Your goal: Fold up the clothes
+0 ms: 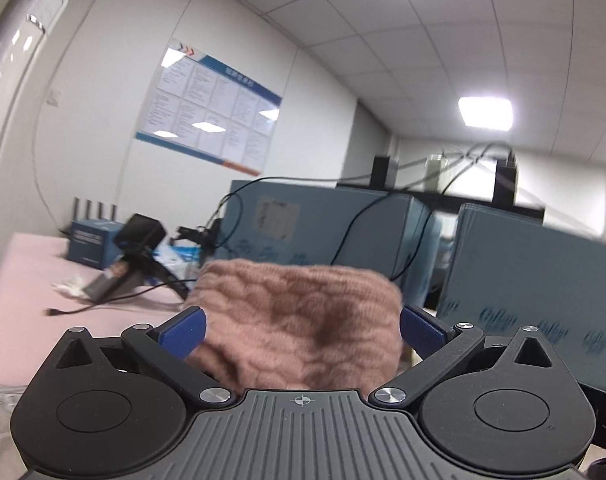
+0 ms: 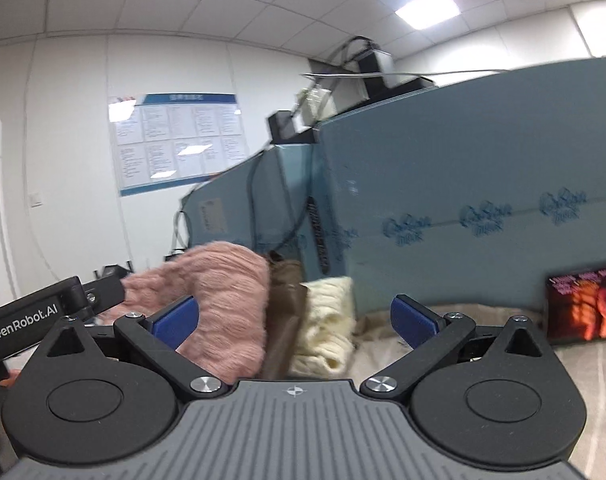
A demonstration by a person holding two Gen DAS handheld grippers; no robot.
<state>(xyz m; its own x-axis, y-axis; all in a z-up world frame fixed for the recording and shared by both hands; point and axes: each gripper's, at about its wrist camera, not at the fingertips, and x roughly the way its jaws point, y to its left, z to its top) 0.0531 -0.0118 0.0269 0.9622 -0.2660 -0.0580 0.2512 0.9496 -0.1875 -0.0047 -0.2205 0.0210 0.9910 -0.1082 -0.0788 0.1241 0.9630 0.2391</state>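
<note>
between the blue pads of the left gripper (image 1: 301, 326): pink cable-knit sweater (image 1: 299, 320), bunched, filling the gap pad to pad. jaws stand wide; whether the pads truly pinch the knit or it merely lies between them cannot be told.

between the blue pads of the right gripper (image 2: 295, 316): the same pink sweater (image 2: 219, 300), fuzzy, pressed against the left pad only; just beside it a brown leather-like strip (image 2: 285, 320) and a cream chunky-knit piece (image 2: 329, 328). right pad stands apart from the cloth, so this gripper reads as spread and holding nothing firmly.

beyond the sweater, left-wrist view: pale pink table surface (image 1: 31, 280), with a black handheld device (image 1: 139, 248), a dark blue box (image 1: 91, 246) and a loose black cable (image 1: 103, 304).

behind the sweater, right-wrist view: teal foam boards (image 2: 443, 200); beside them a lit screen (image 2: 583, 308); a beige cloth surface (image 2: 403, 352) underneath.

progress, as judged: early. garment is raised and crumpled, no flat layout, no clean crease visible. spreading, folding and stacking all appear left to do.
</note>
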